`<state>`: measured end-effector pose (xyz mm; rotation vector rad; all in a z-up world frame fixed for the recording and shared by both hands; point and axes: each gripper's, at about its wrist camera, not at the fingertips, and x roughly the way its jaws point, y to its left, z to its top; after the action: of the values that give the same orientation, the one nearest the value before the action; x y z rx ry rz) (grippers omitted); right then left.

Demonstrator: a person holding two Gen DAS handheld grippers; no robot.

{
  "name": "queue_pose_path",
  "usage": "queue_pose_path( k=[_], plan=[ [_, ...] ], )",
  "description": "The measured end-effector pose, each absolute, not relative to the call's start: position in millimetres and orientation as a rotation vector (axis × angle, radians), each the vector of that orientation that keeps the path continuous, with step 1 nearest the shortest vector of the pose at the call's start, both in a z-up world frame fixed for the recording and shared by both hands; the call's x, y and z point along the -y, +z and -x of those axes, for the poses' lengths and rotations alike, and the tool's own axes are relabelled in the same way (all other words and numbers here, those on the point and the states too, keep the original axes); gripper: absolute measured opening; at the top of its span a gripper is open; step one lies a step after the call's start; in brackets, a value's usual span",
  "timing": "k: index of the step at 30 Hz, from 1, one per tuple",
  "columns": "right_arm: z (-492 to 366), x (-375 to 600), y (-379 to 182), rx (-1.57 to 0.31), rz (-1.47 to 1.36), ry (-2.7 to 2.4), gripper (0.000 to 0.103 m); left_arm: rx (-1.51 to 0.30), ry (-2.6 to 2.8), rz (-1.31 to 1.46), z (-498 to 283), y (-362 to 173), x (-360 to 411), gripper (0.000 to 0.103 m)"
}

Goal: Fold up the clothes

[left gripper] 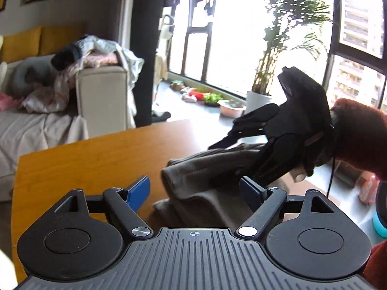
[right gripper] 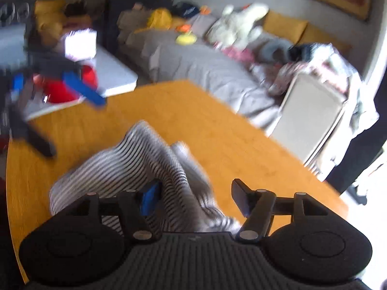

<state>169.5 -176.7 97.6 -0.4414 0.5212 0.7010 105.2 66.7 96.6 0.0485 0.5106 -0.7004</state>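
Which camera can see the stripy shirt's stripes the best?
The right wrist view. The stripy shirt fills the middle of it, bunched on the wooden table, and its dark and light stripes show despite blur. In the left wrist view the shirt looks plain grey-brown, dim against the window, partly hidden behind the right tool.

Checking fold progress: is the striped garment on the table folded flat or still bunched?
Still bunched. The striped garment lies in rumpled humps on the wooden table, with raised folds and no flat, squared edges.
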Motion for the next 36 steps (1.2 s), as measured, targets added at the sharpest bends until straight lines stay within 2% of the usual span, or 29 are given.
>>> queue_pose_path(
  k=[2,4,5,6,9,13,15,17,20,22,23,24,27,31,32,34,36],
  plan=[
    [-160,196,117,-0.43,0.377,0.596,0.066,-0.532,-0.75,-0.072,-110,89,-44,0.086],
    [-147,215,131,-0.372,0.294,0.541,0.06,-0.565,-0.763,-0.107,-118,76,-24,0.086],
    [-142,223,134,-0.364,0.251,0.541,0.047,-0.583,-0.76,-0.12,-123,68,-15,0.086],
    [-140,228,134,-0.37,0.218,0.552,0.038,-0.602,-0.753,-0.129,-128,60,-8,0.085],
    [-143,233,118,-0.435,0.133,0.59,0.037,-0.647,-0.719,-0.14,-141,43,1,0.085],
    [-170,223,52,-0.614,0.129,0.481,0.037,-0.665,-0.707,-0.147,-141,41,2,0.086],
    [-172,222,28,-0.618,0.146,0.446,0.041,-0.671,-0.694,-0.158,-138,42,0,0.086],
    [-169,222,29,-0.609,0.125,0.433,0.041,-0.679,-0.677,-0.163,-139,43,-2,0.086],
    [-159,226,40,-0.619,0.106,0.412,0.048,-0.695,-0.682,-0.145,-141,44,-4,0.087],
    [-145,238,49,-0.625,0.044,0.402,0.065,-0.693,-0.68,-0.151,-142,45,-3,0.089],
    [-135,246,52,-0.623,-0.004,0.396,0.077,-0.676,-0.677,-0.149,-141,49,-4,0.089],
    [-124,256,55,-0.618,-0.06,0.391,0.083,-0.649,-0.675,-0.141,-140,55,-7,0.088],
    [-96,282,54,-0.631,-0.242,0.365,0.086,-0.562,-0.671,-0.086,-141,76,-21,0.095],
    [-82,298,20,-0.796,-0.558,0.417,0.085,-0.563,-0.661,-0.034,-169,81,-27,0.096],
    [-83,297,9,-0.829,-0.633,0.445,0.085,-0.592,-0.656,-0.028,-179,73,-25,0.096],
    [-88,290,-5,-0.862,-0.708,0.469,0.077,-0.653,-0.644,-0.002,-197,54,-24,0.092],
    [-100,279,-13,-0.881,-0.7,0.476,0.056,-0.709,-0.64,0.037,-213,37,-25,0.091]
  ],
)
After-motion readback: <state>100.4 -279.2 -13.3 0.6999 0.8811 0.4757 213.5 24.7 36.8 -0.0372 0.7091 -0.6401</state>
